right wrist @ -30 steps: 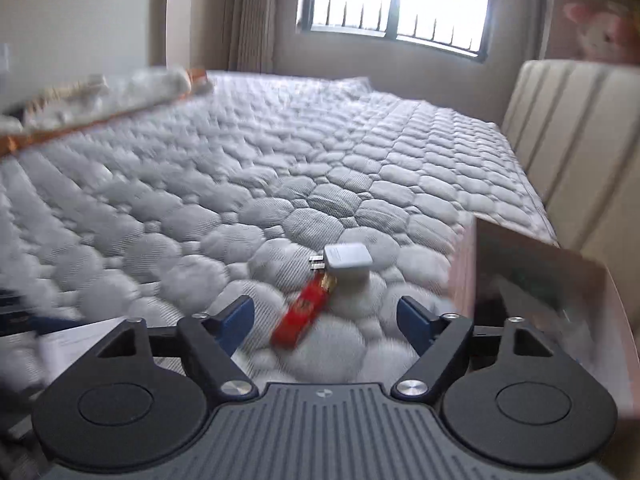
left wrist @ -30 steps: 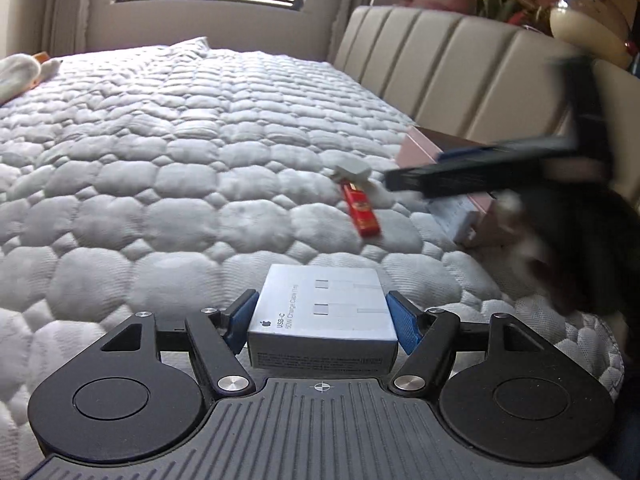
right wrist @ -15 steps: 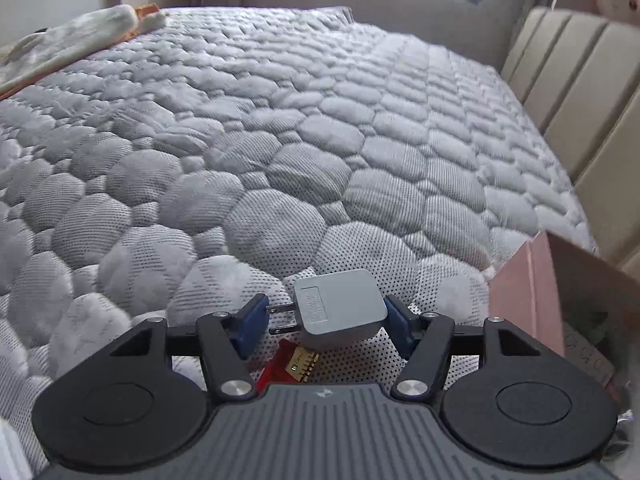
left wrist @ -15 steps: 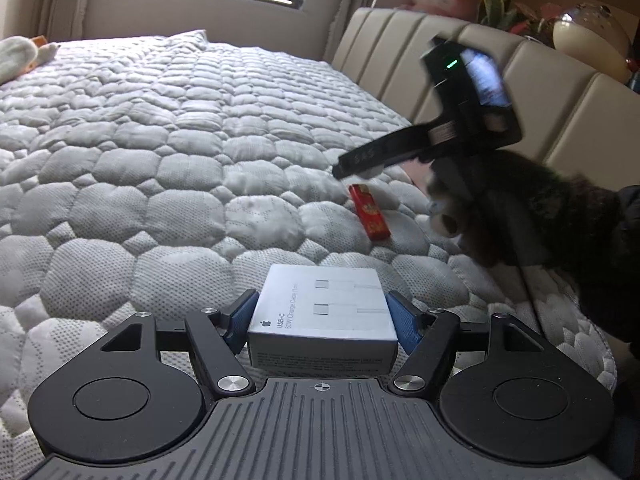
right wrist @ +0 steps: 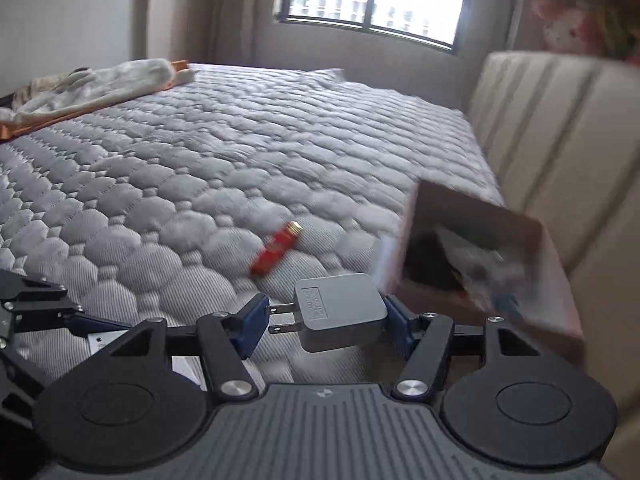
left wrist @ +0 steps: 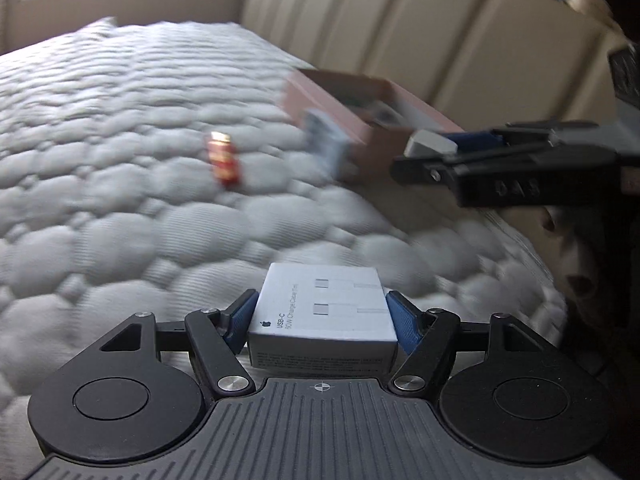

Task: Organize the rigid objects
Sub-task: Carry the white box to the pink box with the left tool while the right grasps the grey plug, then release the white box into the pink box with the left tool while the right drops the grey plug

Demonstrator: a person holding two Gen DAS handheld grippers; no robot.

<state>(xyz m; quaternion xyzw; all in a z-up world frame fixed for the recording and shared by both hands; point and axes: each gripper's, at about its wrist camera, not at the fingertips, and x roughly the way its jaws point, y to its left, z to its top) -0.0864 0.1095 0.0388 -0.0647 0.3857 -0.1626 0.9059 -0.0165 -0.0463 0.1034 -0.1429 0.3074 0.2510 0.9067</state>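
My left gripper [left wrist: 322, 320] is shut on a white USB-C cable box [left wrist: 320, 316] and holds it just above the quilted bed. My right gripper [right wrist: 326, 318] is shut on a grey plug adapter [right wrist: 340, 310], prongs pointing left, lifted above the bed. It also shows in the left wrist view [left wrist: 430, 146] beside the pink cardboard box [left wrist: 372, 120]. A red lighter [right wrist: 276, 248] lies on the mattress left of the pink box [right wrist: 480, 256]; it also shows in the left wrist view [left wrist: 224, 158].
The open pink box holds several items and stands against the beige padded headboard [right wrist: 560, 128]. A folded cloth [right wrist: 92, 88] lies at the bed's far left. The left gripper's side [right wrist: 36, 312] shows at the left edge.
My right gripper closed on the grey adapter, lifted it off the mattress and swung toward the pink box. My left gripper, still holding the white box, turned right toward the box.
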